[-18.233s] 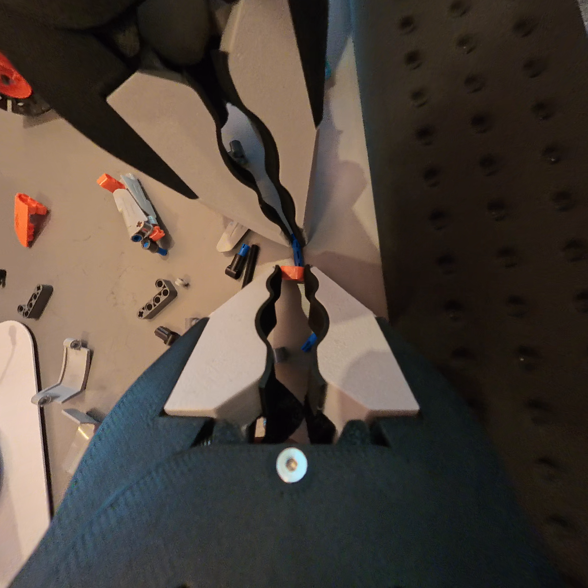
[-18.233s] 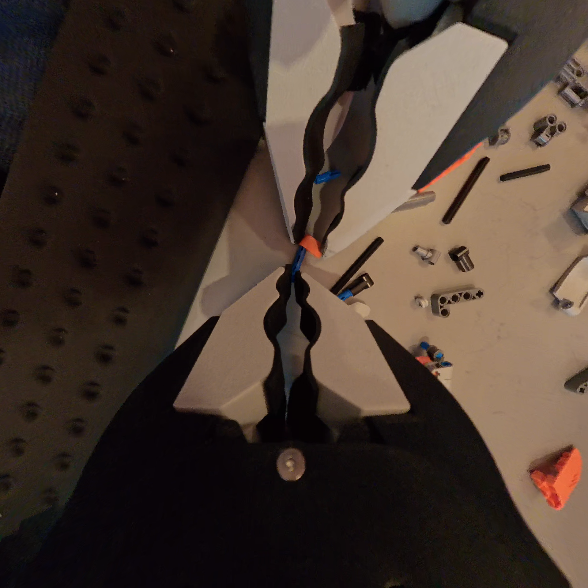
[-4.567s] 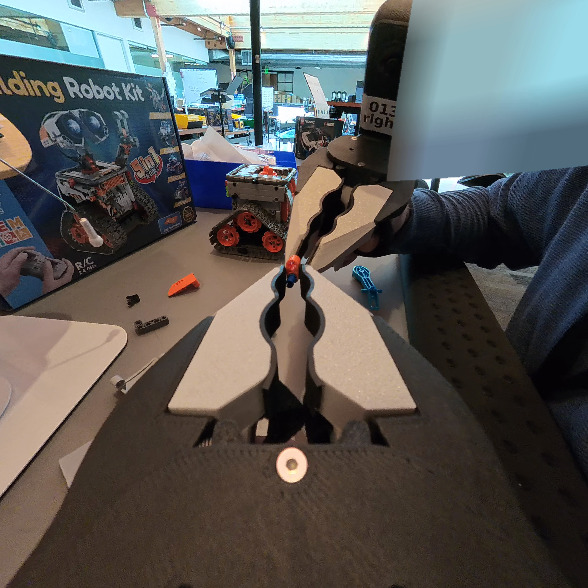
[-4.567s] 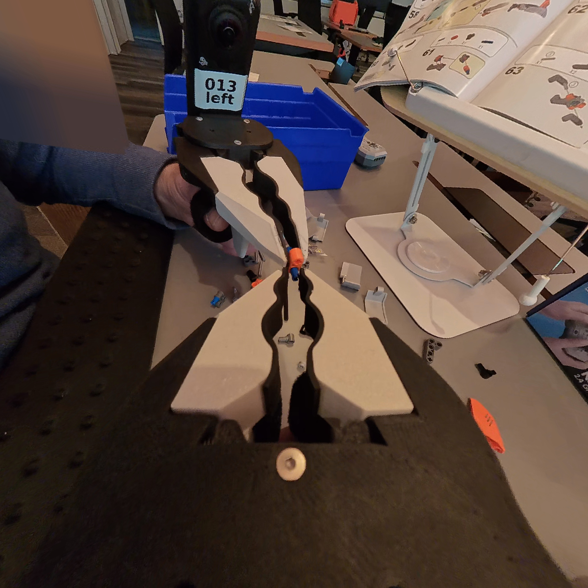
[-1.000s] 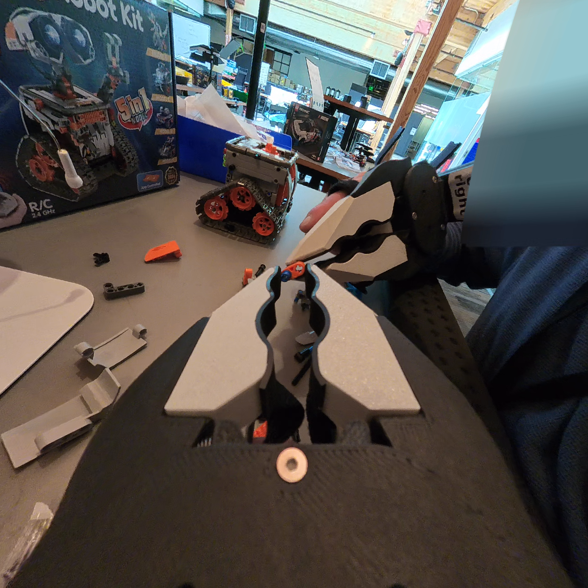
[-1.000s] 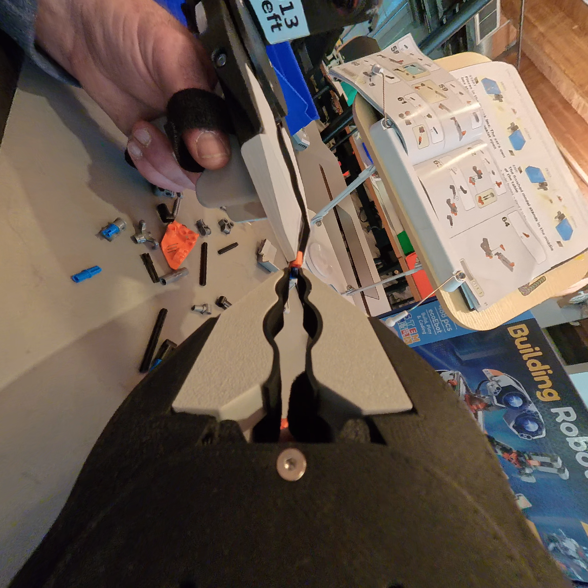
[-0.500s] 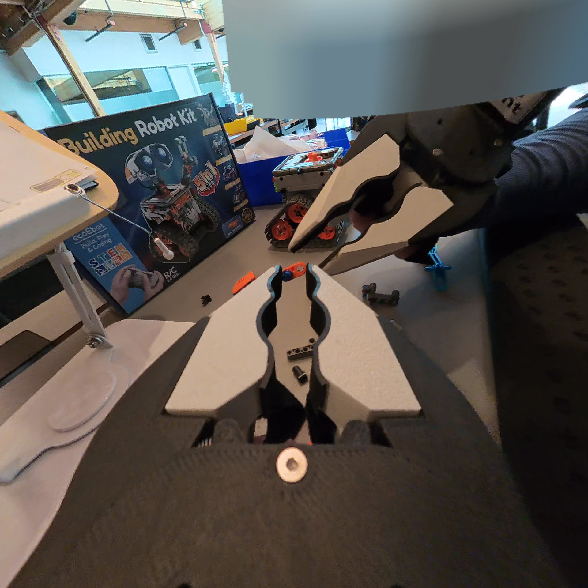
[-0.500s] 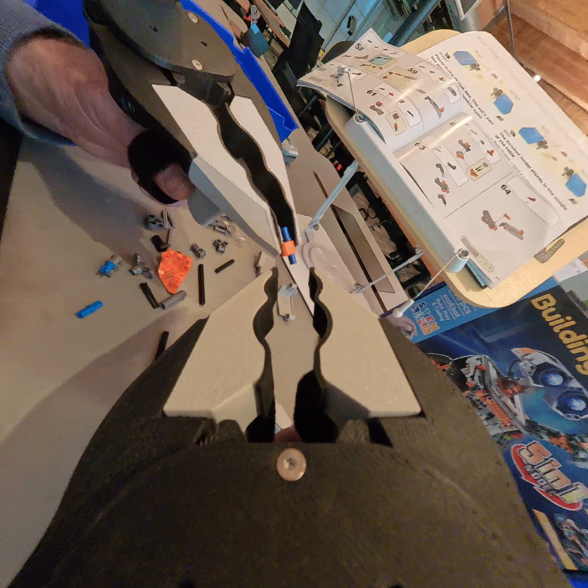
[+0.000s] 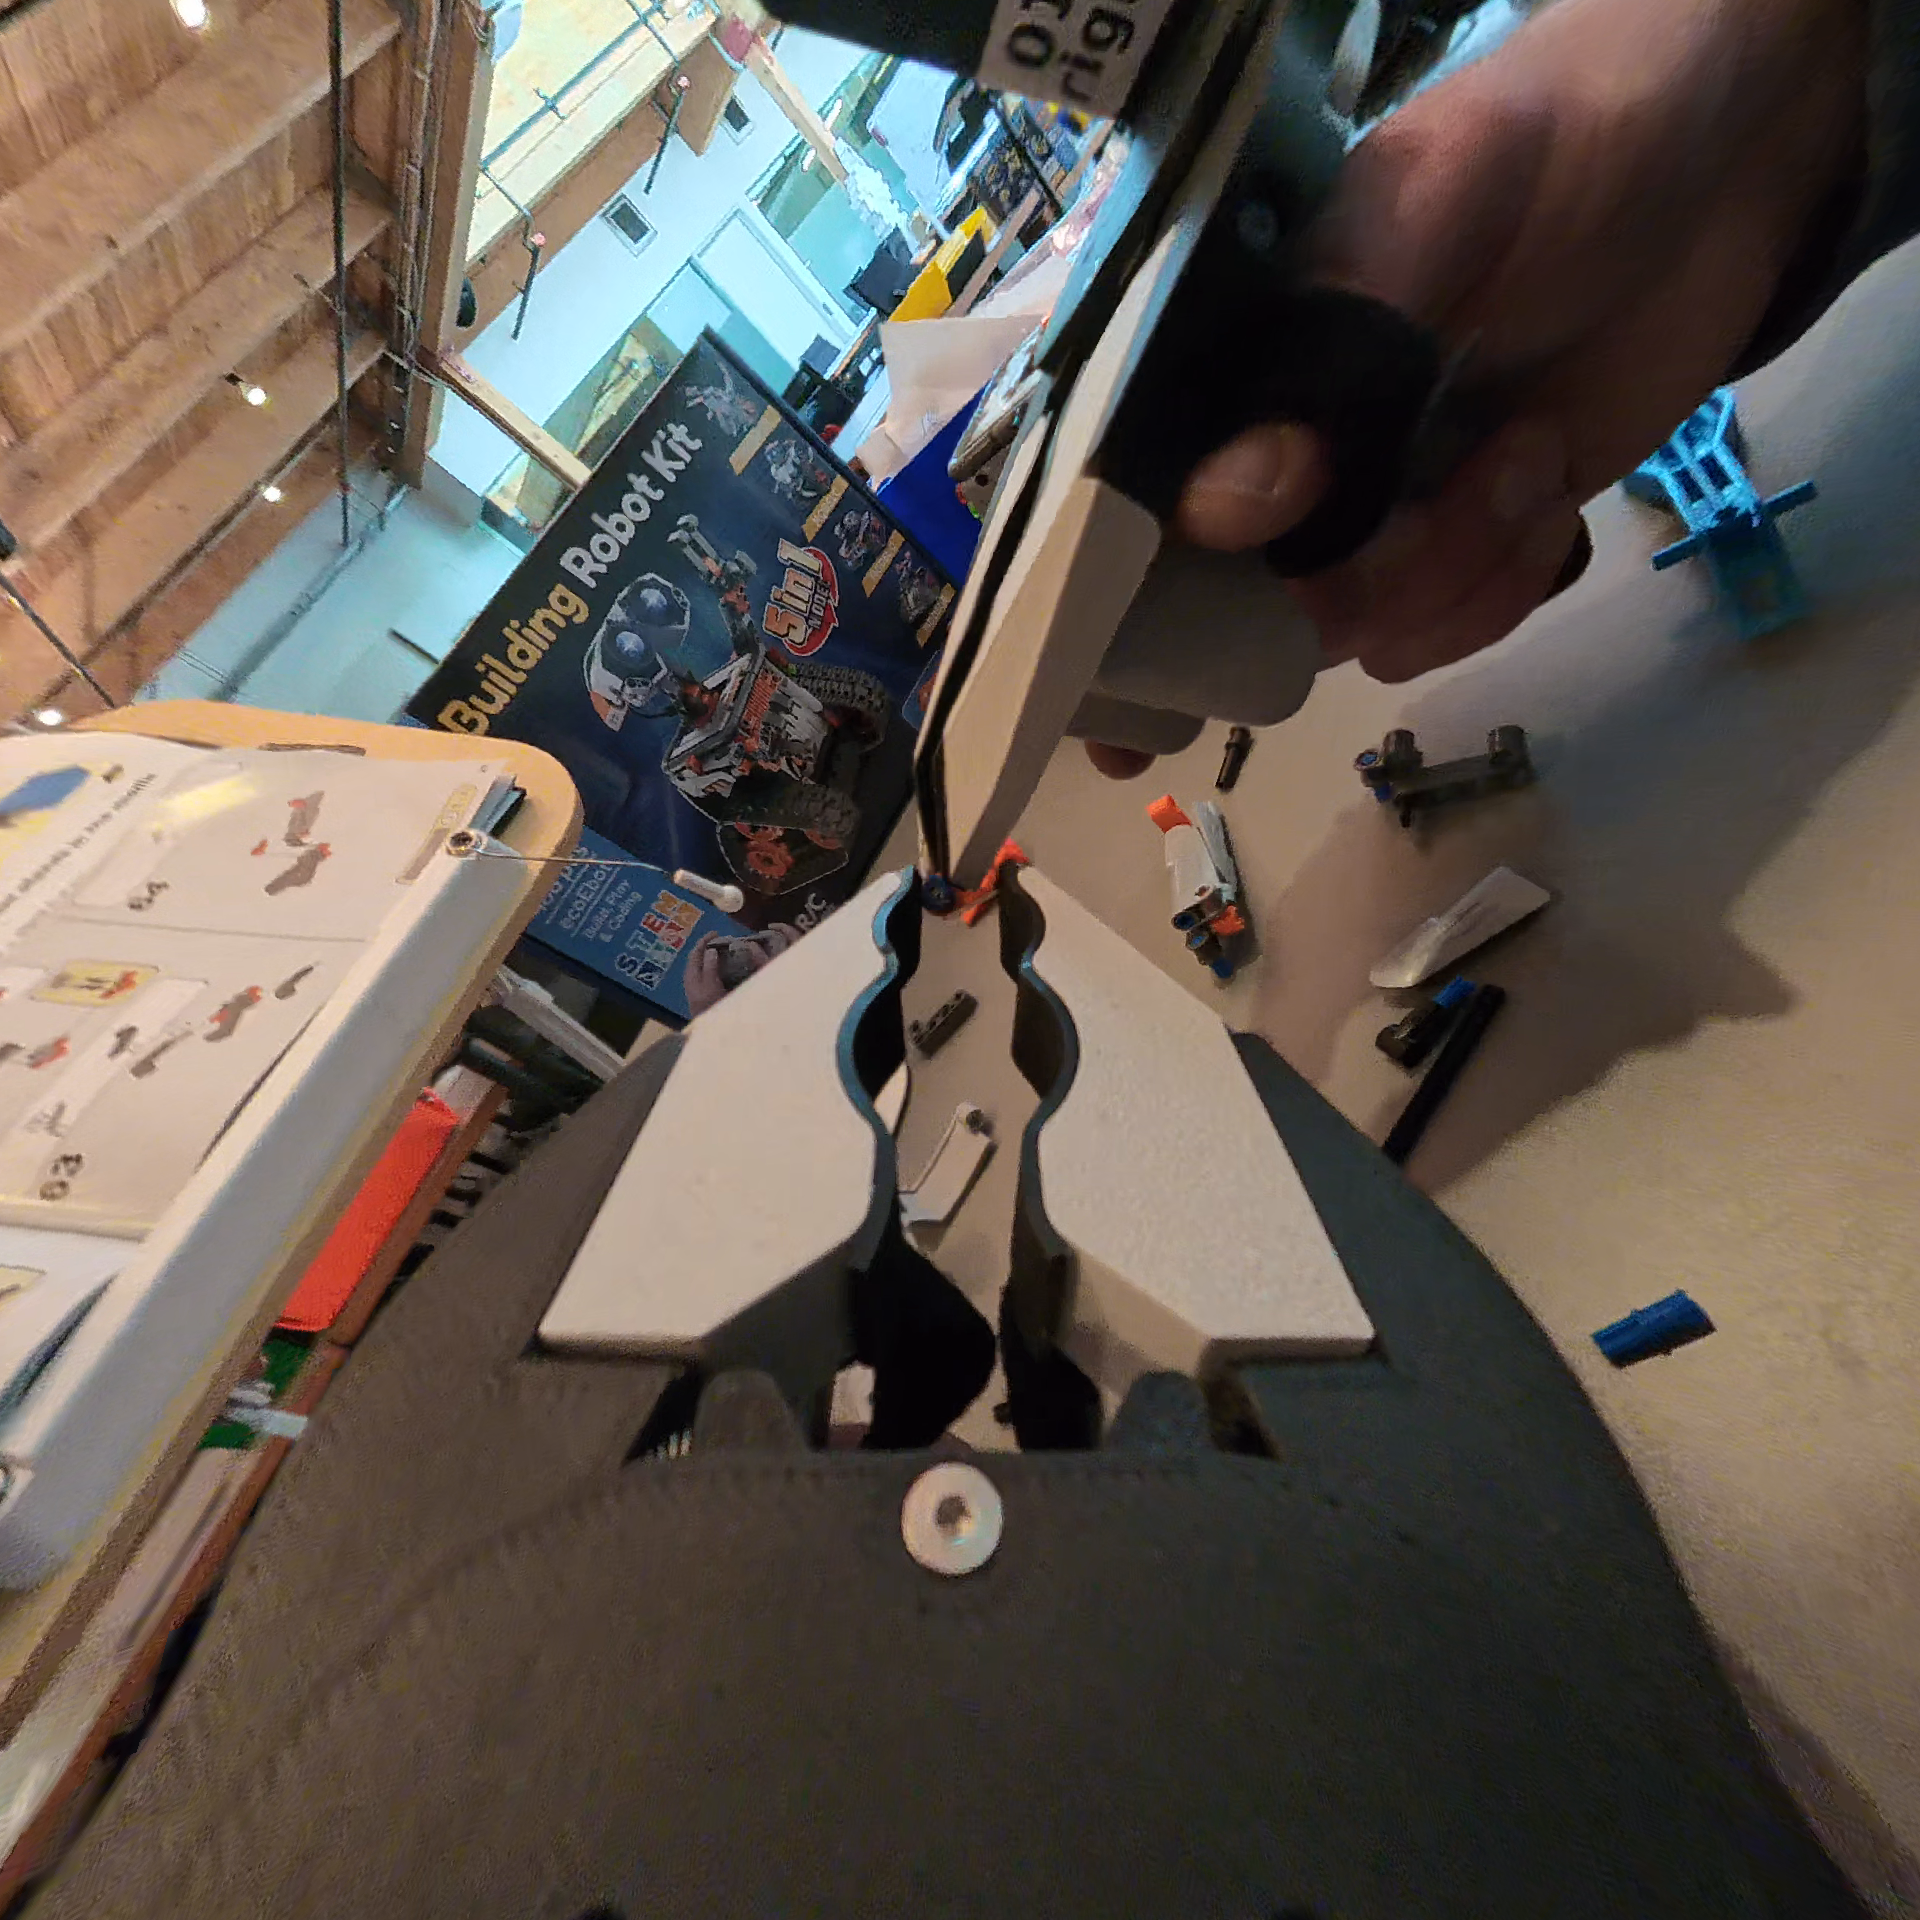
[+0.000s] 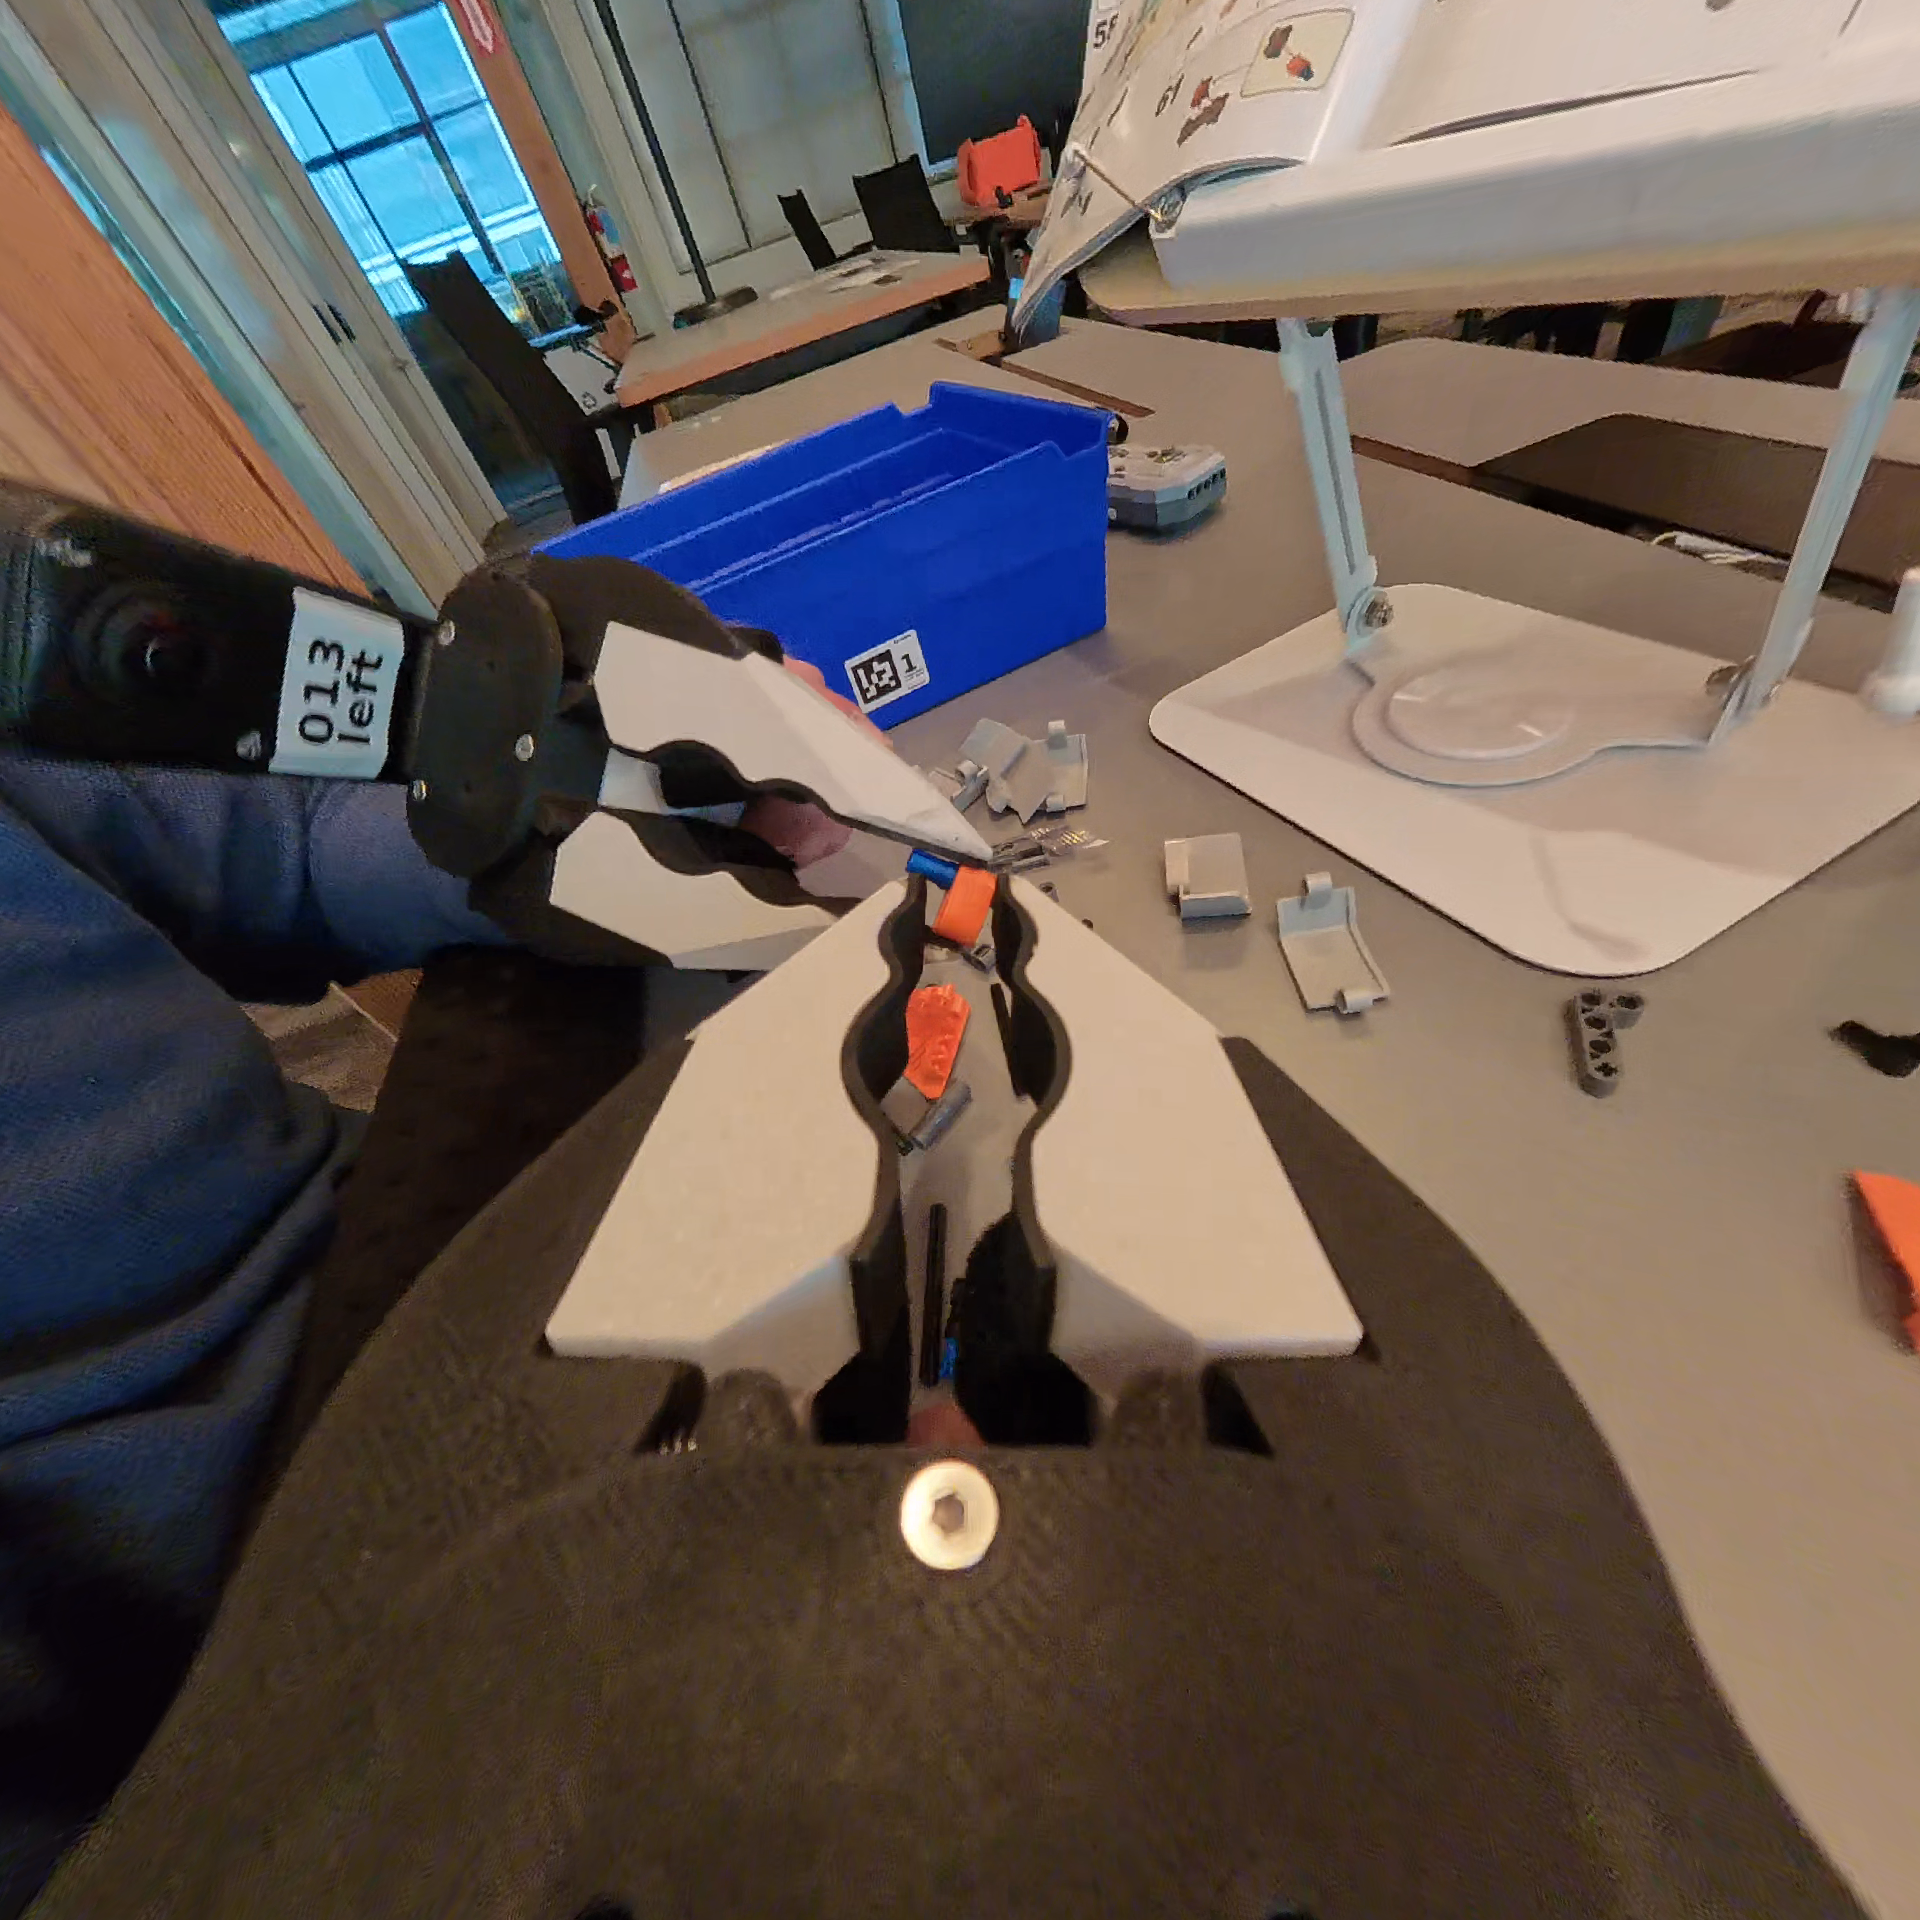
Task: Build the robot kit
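Observation:
My left gripper (image 9: pixel 961 896) is shut on a small orange bush with a blue pin (image 9: pixel 977 891) and holds it above the grey table (image 9: pixel 1662 1143). My right gripper (image 10: pixel 958 902) is closed on the same orange bush (image 10: pixel 964 902), with the blue pin end (image 10: pixel 928 868) sticking out to the left. The two grippers meet tip to tip. In the left wrist view the right gripper (image 9: pixel 940 868) comes down from above, edge-on, with a hand on it. In the right wrist view the left gripper (image 10: pixel 935 847) comes in from the left, its tips on the pin.
Loose parts lie on the table: a white-and-orange assembly (image 9: pixel 1195 873), a grey beam (image 9: pixel 1444 774), a blue pin (image 9: pixel 1652 1340), grey panels (image 10: pixel 1210 878) and an orange piece (image 10: pixel 935 1039). A blue bin (image 10: pixel 883 551), a booklet stand base (image 10: pixel 1558 810) and a kit box (image 9: pixel 727 675) stand behind. Less than 4 cm separates the two grippers' tips. The orange piece (image 10: pixel 935 1039) is about equally far from each gripper, around 12 cm.
Half a second ago my right gripper was open and apart from the piece. It has now closed on the orange bush held by the left gripper. Both grippers have turned.

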The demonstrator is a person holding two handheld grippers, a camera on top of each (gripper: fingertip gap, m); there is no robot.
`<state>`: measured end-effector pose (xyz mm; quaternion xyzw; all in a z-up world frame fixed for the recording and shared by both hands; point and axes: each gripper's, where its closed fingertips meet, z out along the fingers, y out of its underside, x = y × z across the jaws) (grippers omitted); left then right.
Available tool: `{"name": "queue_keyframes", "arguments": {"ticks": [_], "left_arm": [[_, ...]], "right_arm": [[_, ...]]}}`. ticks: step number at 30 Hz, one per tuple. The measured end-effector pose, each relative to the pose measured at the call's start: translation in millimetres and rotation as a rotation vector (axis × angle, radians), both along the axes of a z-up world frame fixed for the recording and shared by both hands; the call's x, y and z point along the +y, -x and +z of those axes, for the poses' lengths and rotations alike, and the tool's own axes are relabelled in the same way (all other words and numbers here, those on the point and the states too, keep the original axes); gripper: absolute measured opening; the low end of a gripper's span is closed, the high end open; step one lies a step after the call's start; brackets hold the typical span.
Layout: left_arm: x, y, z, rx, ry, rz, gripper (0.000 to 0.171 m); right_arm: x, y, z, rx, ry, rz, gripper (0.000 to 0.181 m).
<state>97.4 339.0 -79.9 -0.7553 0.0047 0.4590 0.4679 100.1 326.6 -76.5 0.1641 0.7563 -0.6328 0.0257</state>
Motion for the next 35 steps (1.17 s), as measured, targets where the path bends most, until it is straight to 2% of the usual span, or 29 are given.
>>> {"name": "queue_keyframes", "arguments": {"ticks": [5, 11, 19, 27, 35], "left_arm": [[0.8, -1.2, 2.4, 0.064, 0.038, 0.024, 0.013], [0.6, -1.8, 5.8, 0.064, 0.017, 0.027, 0.013], [-5.2, 0.4, 16.1, 0.052, -0.058, 0.039, 0.018], [-8.8, 6.8, 11.0, -0.067, -0.122, 0.029, 0.018], [-8.6, 8.7, 6.9, -0.123, -0.140, 0.019, 0.016]], "right_arm": [[2.0, 0.0, 1.8, 0.002, 0.003, -0.001, 0.006], [2.1, -0.2, 5.5, 0.106, -0.011, -0.019, 0.005], [8.6, 10.8, 8.1, 0.139, -0.005, -0.071, 0.005], [12.4, 14.7, 10.9, 0.221, -0.020, -0.098, 0.005], [14.2, 16.3, 8.9, 0.286, -0.052, -0.105, 0.006]]}}
